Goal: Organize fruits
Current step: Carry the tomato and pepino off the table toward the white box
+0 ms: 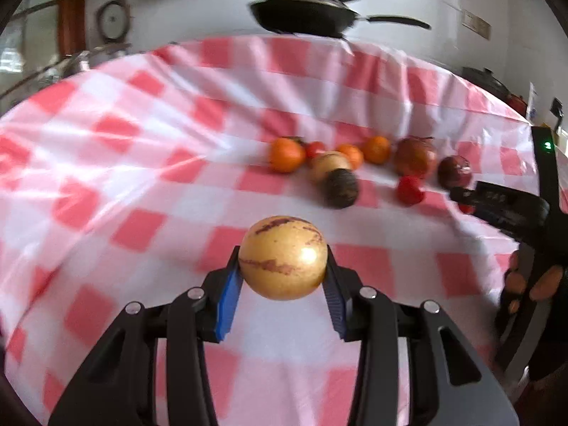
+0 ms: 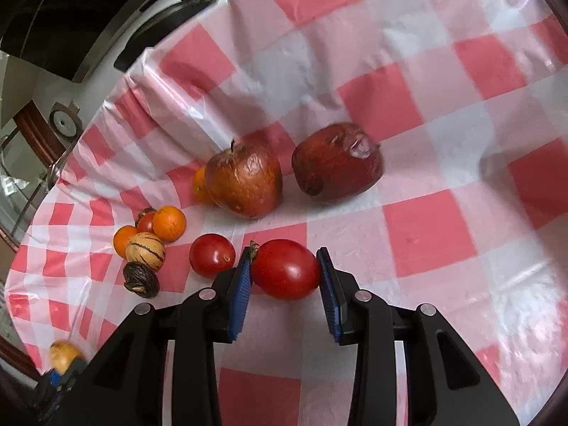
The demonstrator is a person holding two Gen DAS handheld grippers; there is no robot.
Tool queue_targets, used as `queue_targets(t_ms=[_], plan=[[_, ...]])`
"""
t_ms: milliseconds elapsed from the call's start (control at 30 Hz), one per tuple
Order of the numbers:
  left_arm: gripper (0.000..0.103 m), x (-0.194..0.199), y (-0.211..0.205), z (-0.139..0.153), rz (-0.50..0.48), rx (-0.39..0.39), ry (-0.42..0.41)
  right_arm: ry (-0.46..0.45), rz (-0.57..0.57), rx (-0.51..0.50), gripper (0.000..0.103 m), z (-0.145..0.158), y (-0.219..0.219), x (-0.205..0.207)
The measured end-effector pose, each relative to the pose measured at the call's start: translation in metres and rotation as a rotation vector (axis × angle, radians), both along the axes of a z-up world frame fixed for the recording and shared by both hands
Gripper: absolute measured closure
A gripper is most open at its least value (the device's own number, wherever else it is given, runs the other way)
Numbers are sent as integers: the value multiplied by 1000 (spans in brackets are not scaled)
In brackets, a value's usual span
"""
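A: What covers the table?
B: A glossy red-and-white checked plastic tablecloth (image 1: pixel 142 163), creased.
A: Behind it?
B: A black long-handled frying pan (image 1: pixel 301 14) and a round white wall clock (image 1: pixel 113 18).

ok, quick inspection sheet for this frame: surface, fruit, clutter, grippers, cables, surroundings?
Surface: red-and-white checked plastic tablecloth, wrinkled, glossy.
Job's things: two wrinkled dark-red apples side by side; small round oranges; loose round red tomato; striped yellow melon-like fruit; dark wrinkled round fruit.
Clutter: nothing seen.
Grippers: left hand-held gripper shut on a yellow round fruit with purple streaks, raised off the cloth; right hand-held gripper shut on an oval red tomato.
Cables: nothing seen.
Surroundings: black frying pan beyond the cloth's far edge; white wall.
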State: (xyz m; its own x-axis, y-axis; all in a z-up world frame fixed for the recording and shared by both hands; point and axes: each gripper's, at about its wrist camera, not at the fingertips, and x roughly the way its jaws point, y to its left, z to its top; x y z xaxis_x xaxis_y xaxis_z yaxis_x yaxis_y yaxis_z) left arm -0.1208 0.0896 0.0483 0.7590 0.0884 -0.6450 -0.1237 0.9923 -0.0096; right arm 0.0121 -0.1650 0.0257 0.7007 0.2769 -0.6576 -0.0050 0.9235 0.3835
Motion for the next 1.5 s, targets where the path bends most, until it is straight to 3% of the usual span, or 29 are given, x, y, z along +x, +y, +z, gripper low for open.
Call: queue_targets(t_ms=[200, 367, 700, 1033, 1500], plan=[[60, -56, 42, 2, 86, 35, 0, -32, 95, -63, 67, 16, 43, -60], [60, -97, 70, 5, 114, 35, -1, -61, 208, -45, 67, 28, 85, -125], [60, -185, 126, 7, 195, 56, -3, -105, 506, -169, 67, 41, 196, -233], [60, -252, 175, -12, 287, 61, 36, -109, 691, -243, 67, 37, 264, -290], [60, -339, 250, -40, 483, 31, 97, -134, 1057, -350, 67, 23, 361, -392]])
